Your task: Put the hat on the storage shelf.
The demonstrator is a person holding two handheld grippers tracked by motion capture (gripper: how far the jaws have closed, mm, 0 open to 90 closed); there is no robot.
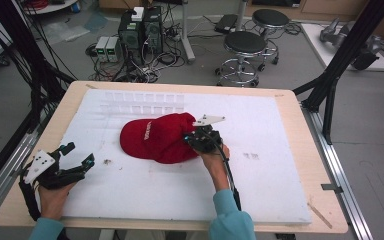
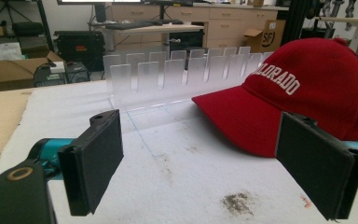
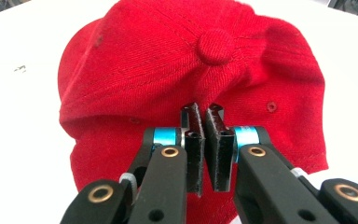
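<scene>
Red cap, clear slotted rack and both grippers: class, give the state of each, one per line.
Red cap: lying on the white mat, crown creased at the back, brim towards the left gripper.
Clear slotted rack: upright, slots empty.
Left gripper: open, holding nothing.
Right gripper: shut on the cap's back fabric.

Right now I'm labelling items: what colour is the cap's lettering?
White, on the red cap; clearest in the left gripper view.

red cap (image 1: 156, 138): 1 | clear slotted rack (image 1: 142, 101): 1 | stools (image 1: 245, 45): 2
</scene>
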